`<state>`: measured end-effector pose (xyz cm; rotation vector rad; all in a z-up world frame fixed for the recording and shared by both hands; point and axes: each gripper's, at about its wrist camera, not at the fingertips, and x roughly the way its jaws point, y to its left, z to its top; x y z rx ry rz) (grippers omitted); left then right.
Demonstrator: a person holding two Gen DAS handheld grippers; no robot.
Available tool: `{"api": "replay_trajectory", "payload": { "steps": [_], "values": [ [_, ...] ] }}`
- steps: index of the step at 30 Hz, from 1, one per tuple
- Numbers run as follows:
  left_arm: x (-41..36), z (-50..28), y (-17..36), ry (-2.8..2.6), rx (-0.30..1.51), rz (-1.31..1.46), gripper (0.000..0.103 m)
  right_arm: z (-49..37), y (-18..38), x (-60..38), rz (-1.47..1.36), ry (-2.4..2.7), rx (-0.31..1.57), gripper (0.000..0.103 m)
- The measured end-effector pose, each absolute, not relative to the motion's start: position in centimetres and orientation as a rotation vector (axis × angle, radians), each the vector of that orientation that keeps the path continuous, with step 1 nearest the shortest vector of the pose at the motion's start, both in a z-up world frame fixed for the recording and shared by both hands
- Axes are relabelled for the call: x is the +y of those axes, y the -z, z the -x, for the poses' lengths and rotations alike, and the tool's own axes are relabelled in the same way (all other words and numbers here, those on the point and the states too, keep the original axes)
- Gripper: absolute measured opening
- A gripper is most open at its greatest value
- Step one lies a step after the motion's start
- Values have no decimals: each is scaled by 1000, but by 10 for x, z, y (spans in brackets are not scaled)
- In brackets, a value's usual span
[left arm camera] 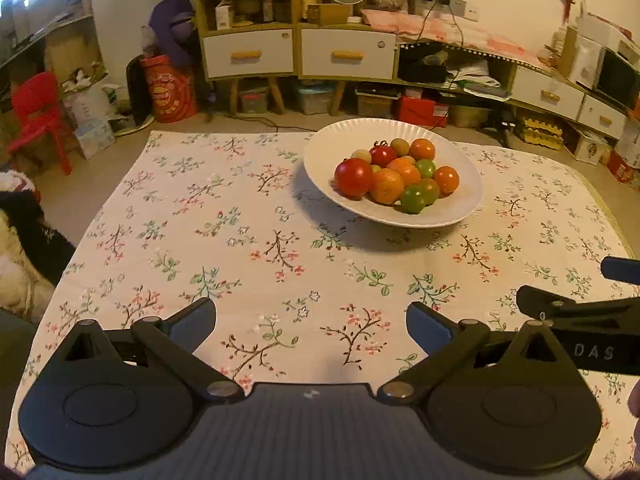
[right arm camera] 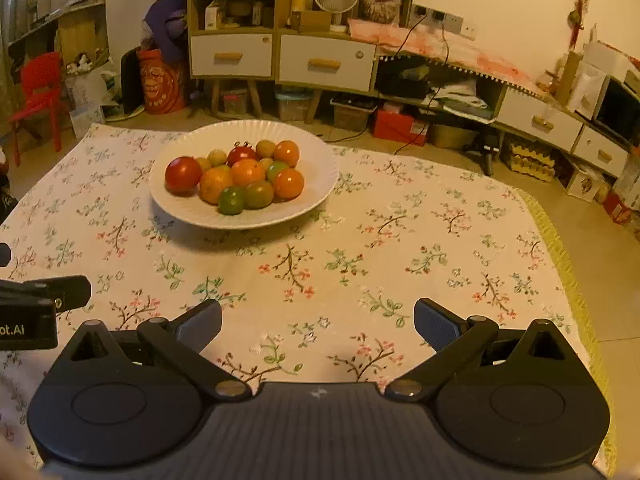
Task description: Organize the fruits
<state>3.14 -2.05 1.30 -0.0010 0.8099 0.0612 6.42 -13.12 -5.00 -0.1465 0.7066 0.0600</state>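
1. Nearest in the left wrist view, the left tool point(left arm camera: 311, 322) hangs over bare cloth with its jaws spread wide and nothing between them; the right tool point(right arm camera: 318, 322) does the same in its own view, also spread and empty

2. Each tool's black body edges into the other's view, so the two sit side by side at the near edge of the worktop point(left arm camera: 240, 240), both tilted down toward the cloth (a resting stance, I judge, not a reach)

3. The floral tablecloth point(right arm camera: 420, 248) between the tools and the fruit carries no loose fruit that I can see

4. Further on, the white plate point(left arm camera: 456, 208) stands well apart from both tools, and all the fruits point(left arm camera: 394, 176) lie heaped in its hollow, touching one another: red, orange and green rounds

5. The fruits are near-spherical, so no long axis shows; one red one point(right arm camera: 241, 155) turns a dark stem upward at the back

6. With everything gathered on the plate, the task looks finished or nearly so

7. Beyond, shelves and drawers line the wall
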Motion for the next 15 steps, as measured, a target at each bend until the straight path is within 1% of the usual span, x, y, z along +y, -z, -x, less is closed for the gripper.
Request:
{"api": "replay_trajectory", "payload": {
  "steps": [10,15],
  "values": [
    [-23,-33,0,-69,861,10,97,-67,60,-128,143,-53,734,102],
    [-23,-31,1,-76,857,18,97,-63,59,-128,137,-53,736,102]
  ]
}}
